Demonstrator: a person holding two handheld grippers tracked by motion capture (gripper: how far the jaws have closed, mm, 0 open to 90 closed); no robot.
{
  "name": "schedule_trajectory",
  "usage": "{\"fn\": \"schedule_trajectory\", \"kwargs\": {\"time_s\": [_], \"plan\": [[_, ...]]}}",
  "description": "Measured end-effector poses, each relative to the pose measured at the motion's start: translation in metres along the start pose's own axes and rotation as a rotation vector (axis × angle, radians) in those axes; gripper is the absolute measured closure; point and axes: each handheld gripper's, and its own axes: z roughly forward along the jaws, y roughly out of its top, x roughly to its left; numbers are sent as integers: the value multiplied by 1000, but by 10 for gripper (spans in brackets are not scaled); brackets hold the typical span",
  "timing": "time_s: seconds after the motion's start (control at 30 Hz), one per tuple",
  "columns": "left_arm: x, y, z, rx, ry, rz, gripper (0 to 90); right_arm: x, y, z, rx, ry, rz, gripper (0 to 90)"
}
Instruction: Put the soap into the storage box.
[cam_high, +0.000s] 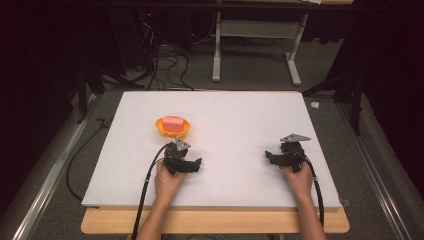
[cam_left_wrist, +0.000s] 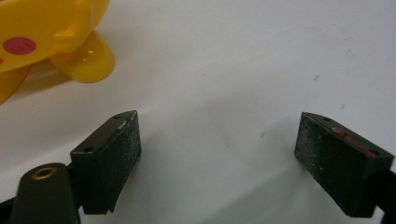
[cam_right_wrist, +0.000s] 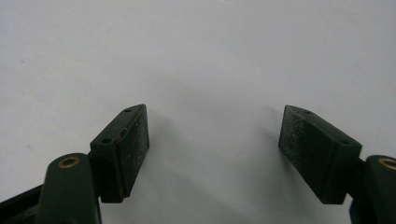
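A white surface (cam_high: 240, 150) lies under the high view, resting on a wooden tabletop whose bare strip shows along the near edge. A person's forearms come in from that near edge, each hand holding a pair of tongs.

The left tongs (cam_high: 181, 158) sit left of the middle of the surface, a little back from the near edge, gripped by the left hand (cam_high: 167, 181). A grey three-cornered plate tops them and a black cable (cam_high: 145, 192) trails back off the near edge. In the left gripper view the left tongs (cam_left_wrist: 217, 149) stand wide apart with bare white surface between the two black pads (cam_left_wrist: 122, 149), and nothing is held.

Just beyond the left tongs, toward the far edge and left of centre, stands an orange bowl (cam_high: 172, 127) with a pink block (cam_high: 172, 122) lying in it. In the left gripper view the bowl (cam_left_wrist: 51, 37) shows at the upper left as glossy yellow-orange plastic with a pink dot on its side and a rounded foot touching the surface. It is near the tongs but apart from them.

The right tongs (cam_high: 286, 155) rest nearer the right edge, at about the same depth as the left pair, held by the right hand (cam_high: 298, 181). In the right gripper view the right tongs (cam_right_wrist: 215, 149) are also spread wide over plain white surface, empty.

Beyond the far edge, the floor carries tangled cables (cam_high: 165, 65) and the legs of a pale metal frame (cam_high: 255, 45).
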Motion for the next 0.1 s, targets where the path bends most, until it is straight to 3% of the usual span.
{"fn": "schedule_trajectory", "kwargs": {"time_s": [0.1], "plan": [[0,0,0,0,0,-1,151,0,0,0,1,-5,2,235]]}}
